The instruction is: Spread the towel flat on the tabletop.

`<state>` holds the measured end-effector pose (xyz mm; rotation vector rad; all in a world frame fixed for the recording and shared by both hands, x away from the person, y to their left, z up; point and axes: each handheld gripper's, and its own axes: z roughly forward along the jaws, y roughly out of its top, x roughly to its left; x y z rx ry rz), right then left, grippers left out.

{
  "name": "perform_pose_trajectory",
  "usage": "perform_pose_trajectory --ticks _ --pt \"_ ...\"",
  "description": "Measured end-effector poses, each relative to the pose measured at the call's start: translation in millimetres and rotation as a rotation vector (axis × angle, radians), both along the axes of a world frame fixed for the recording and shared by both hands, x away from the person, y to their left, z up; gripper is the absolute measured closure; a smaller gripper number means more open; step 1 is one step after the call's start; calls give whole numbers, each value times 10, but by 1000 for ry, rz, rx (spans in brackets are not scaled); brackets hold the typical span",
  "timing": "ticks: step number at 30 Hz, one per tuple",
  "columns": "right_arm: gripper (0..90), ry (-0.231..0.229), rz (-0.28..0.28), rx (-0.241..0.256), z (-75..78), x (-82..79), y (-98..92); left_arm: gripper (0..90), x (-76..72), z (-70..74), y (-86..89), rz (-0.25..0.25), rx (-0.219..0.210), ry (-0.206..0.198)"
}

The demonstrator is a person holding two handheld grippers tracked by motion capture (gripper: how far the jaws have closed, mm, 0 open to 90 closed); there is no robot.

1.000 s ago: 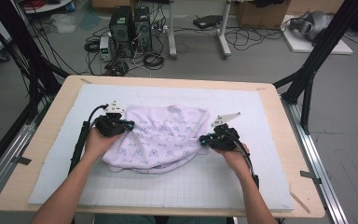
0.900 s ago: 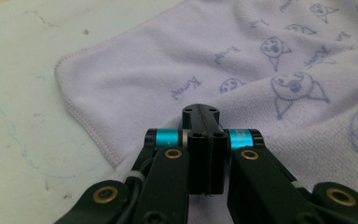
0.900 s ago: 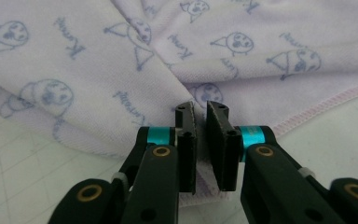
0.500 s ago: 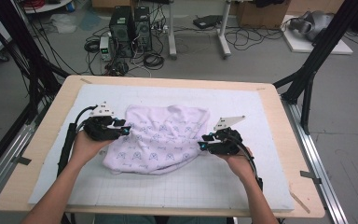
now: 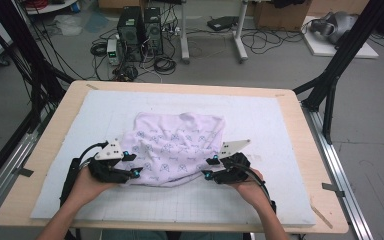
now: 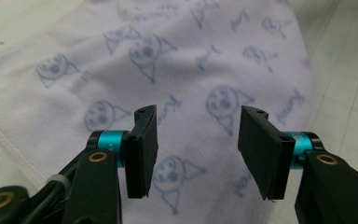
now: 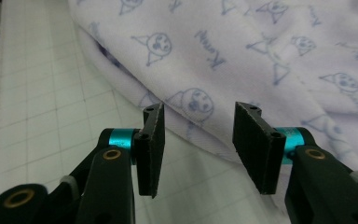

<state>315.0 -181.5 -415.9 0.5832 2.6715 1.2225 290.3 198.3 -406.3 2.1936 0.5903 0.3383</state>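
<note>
A pale lilac cloth (image 5: 175, 147) printed with small blue cartoon figures lies rumpled and folded in the middle of the white gridded mat (image 5: 280, 125). My left gripper (image 5: 136, 171) sits at the cloth's near left corner, open, its jaws hovering over the fabric (image 6: 196, 84) with nothing between them. My right gripper (image 5: 206, 169) is at the cloth's near right edge, also open. In the right gripper view the folded hem of the cloth (image 7: 205, 70) runs just beyond the right gripper's (image 7: 198, 135) spread jaws.
The mat covers a wooden table (image 5: 45, 150) framed by black struts (image 5: 330, 85). On the floor beyond the far edge are computer towers (image 5: 140, 27), cables and a table leg (image 5: 237, 37). Bare mat lies near the front edge and at both sides of the cloth.
Both grippers have pulled back toward the near edge, the left one also drifting left then right. They have let go of the cloth, which now lies flatter and spread wider.
</note>
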Motion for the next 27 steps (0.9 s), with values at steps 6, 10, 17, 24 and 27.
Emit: perform_pose_trajectory --ticks 6,10,17,24,27 --pt "553 16 7 -70 -175 102 193 532 18 -218 -59 -16 50 16" --pt "673 3 0 -87 -239 134 276 693 39 -227 -95 -26 45 12" --pt "818 -59 43 -72 -150 21 220 788 -41 -40 -94 -44 8 -12" --pt "822 -150 38 -3 271 -196 -71 789 -96 451 -107 -92 -90 -58" --pt "824 -174 21 32 467 -248 -218 789 -49 593 -138 -101 -117 -62"
